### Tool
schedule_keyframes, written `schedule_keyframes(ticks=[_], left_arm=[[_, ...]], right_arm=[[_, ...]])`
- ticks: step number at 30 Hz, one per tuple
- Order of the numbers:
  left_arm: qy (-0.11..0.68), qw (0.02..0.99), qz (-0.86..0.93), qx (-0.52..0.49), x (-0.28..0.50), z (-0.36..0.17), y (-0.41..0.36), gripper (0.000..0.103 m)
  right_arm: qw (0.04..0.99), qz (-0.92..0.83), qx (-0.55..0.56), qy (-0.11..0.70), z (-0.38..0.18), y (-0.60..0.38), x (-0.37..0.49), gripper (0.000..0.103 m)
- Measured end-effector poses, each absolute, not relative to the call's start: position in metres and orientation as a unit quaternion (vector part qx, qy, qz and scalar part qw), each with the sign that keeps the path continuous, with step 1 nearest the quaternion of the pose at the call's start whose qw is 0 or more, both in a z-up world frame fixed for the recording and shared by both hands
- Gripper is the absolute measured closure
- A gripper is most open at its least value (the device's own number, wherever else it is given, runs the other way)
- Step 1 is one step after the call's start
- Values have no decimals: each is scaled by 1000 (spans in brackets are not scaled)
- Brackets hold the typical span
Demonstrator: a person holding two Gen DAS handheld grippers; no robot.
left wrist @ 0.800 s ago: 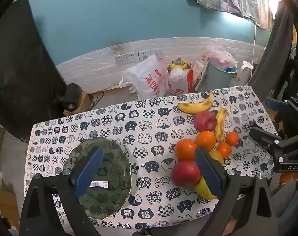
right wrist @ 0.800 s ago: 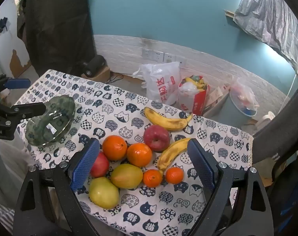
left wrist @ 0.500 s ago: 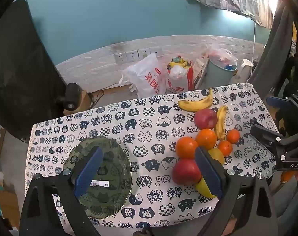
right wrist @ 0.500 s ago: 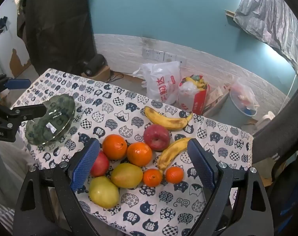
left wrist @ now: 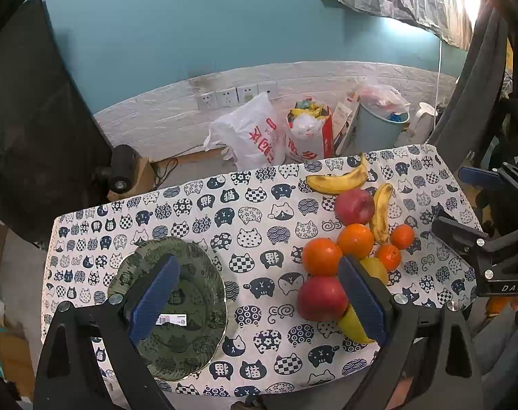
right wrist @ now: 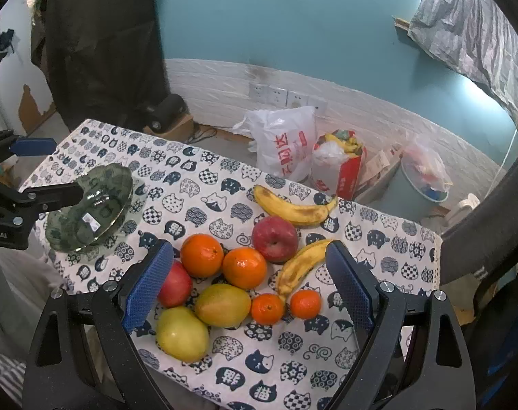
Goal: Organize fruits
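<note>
**Fruit heaped at one end of the table, plate empty at the other**

A table (left wrist: 252, 225) covered in a white cloth printed with dark cat faces carries all the fruit at one end. In the right wrist view two bananas (right wrist: 293, 208) lie at the far side of the heap, one flat and one curving down beside a red apple (right wrist: 275, 239). In front of the apple sit two large oranges (right wrist: 201, 255), touching each other. A second red apple (right wrist: 175, 285) lies partly behind the right claw's left finger. Nearest the camera are two yellow-green mangoes (right wrist: 222, 304), side by side, and next to them two small tangerines (right wrist: 267, 308) at the tip of the curved banana.

The green patterned plate (left wrist: 204, 294) stands well apart from the heap, near the opposite end of the table, with nothing on it but a small white sticker.

The left claw (left wrist: 257, 302) hangs above the table, tilted downward, its blue-padded fingers spread wide with nothing between them; one finger shows over the plate, the other over the near edge of the fruit. The right claw (right wrist: 248, 287) is likewise spread to its full width and empty, hanging above the fruit heap without touching any piece.

Behind the table, on the floor against a teal wall, stand plastic bags (left wrist: 248, 133) and a bin (left wrist: 378, 126).
</note>
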State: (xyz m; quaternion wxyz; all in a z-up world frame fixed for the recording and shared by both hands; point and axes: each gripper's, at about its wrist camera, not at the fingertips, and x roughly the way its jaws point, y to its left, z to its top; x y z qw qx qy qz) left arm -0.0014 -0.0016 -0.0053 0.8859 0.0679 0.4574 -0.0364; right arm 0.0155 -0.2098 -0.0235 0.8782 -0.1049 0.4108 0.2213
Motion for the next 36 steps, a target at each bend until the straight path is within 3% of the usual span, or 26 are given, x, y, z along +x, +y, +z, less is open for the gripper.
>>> schedule_keyframes(ticks=[36], left_arm=[[461, 884, -37, 71, -4, -6, -1, 8]], right_arm=[[876, 221, -104, 416, -20, -207, 16, 14]])
